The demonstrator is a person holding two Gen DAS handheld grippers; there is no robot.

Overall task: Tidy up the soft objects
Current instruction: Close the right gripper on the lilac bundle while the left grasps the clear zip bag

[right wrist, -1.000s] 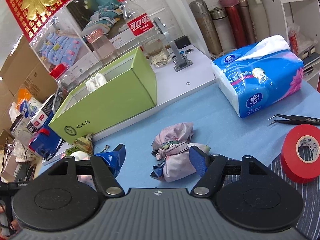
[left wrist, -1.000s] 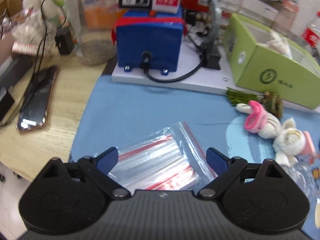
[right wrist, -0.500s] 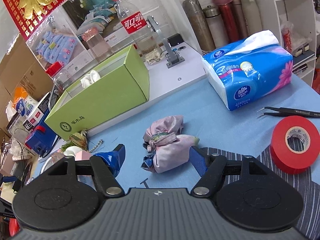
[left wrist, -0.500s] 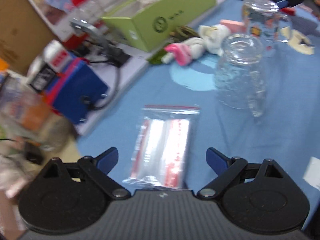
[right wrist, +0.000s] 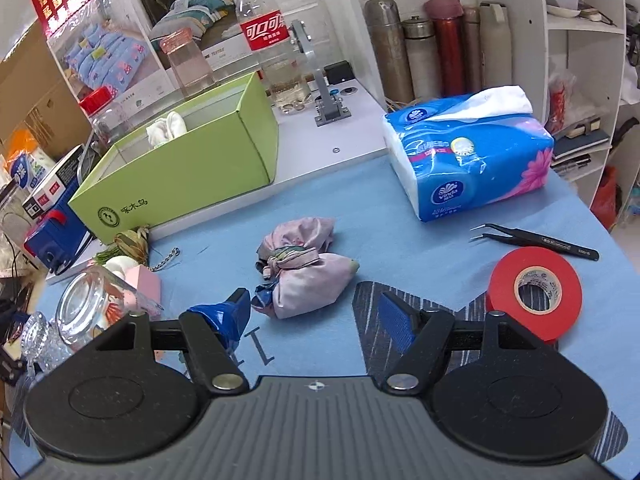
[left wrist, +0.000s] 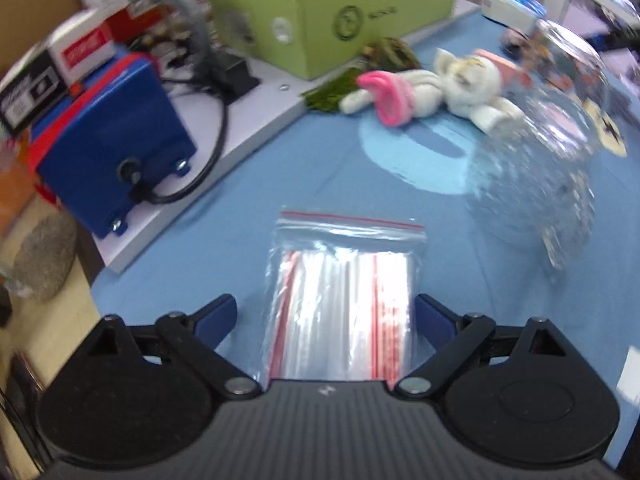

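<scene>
In the left wrist view my left gripper (left wrist: 325, 316) is open and empty, hovering over a clear zip bag (left wrist: 344, 280) on the blue mat. A white plush toy with pink parts (left wrist: 432, 88) lies farther off, near a green open box (left wrist: 332, 8). In the right wrist view my right gripper (right wrist: 320, 312) is open and empty, just short of a pink cloth bundle (right wrist: 304, 268). The green box (right wrist: 180, 176) stands behind it with a white soft item (right wrist: 166, 128) inside. The plush (right wrist: 118, 266) shows partly at left.
Upturned glasses stand at the left view's right (left wrist: 536, 168) and the right view's lower left (right wrist: 80, 308). A blue device with a cable (left wrist: 116, 148) sits on a white board. A tissue pack (right wrist: 468, 156), red tape roll (right wrist: 536, 292), tweezers (right wrist: 536, 240) and a bottle (right wrist: 268, 40) are nearby.
My left gripper has swung right and its view now faces the plush, green box and glass. My right gripper has pulled back slightly from the cloth bundle. Both stay open.
</scene>
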